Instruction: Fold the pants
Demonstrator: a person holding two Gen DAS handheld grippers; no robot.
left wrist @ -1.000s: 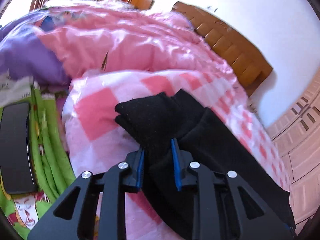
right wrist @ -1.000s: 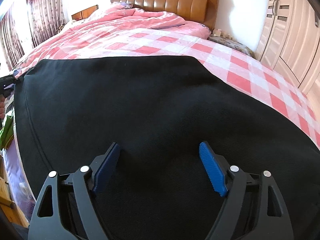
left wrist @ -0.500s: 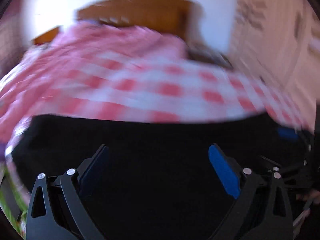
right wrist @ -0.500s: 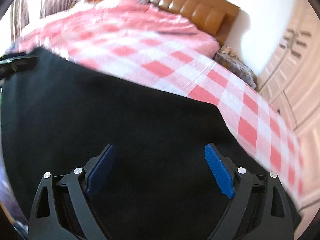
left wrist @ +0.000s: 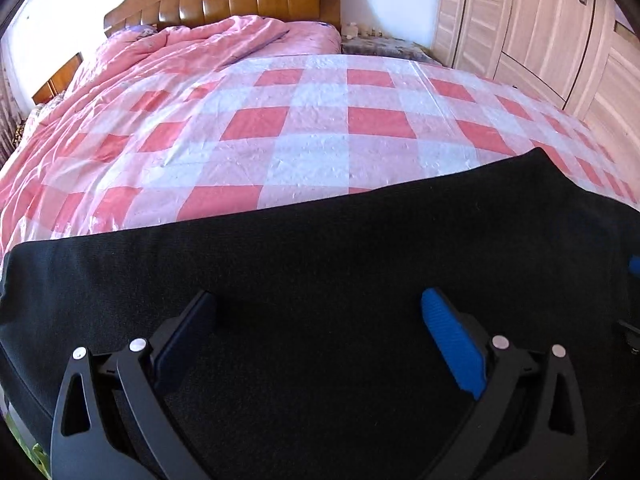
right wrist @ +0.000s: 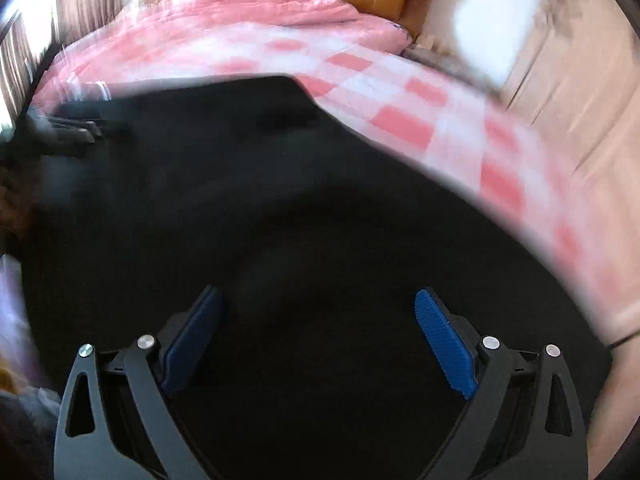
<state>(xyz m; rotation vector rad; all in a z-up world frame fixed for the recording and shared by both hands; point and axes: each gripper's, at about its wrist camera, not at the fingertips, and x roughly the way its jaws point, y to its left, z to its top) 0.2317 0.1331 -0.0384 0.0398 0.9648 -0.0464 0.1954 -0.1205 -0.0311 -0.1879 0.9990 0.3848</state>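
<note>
- The pants (left wrist: 320, 280) lie spread flat across the near end of the bed (left wrist: 320, 128), a broad black panel with a straight far edge and a rounded corner at the right.
- The left gripper (left wrist: 318, 320) is over the cloth with its fingers wide apart and nothing between them.
- The right gripper (right wrist: 318, 320) is the same: fingers spread, empty, above the black cloth. Its view is smeared, so the cloth edges there are hard to judge.
- The other gripper shows dimly at the left edge of the right view; its detail is lost in blur.
- Risk: the cloth looks like a thick, soft knit. A pinch in mid-panel would likely bunch one layer and drag a ridge rather than lift a clean edge.
- Risk: the checked sheet (left wrist: 380, 124) looks thin and crinkled. A low grasp at the hem could catch it along with the pants and pull it up.
- Risk: black on black hides seams and layers, so a fold line could easily go skew.
- Risk: the near part hangs toward the bed's edge, by my reading; a one-sided tug could slide the whole garment off.
- The blue pads (left wrist: 452, 344) are ribbed, which should grip knit well.
- The pink quilt (left wrist: 180, 52) is heaped by the padded wooden headboard (left wrist: 240, 4), well apart from the pants.
</note>
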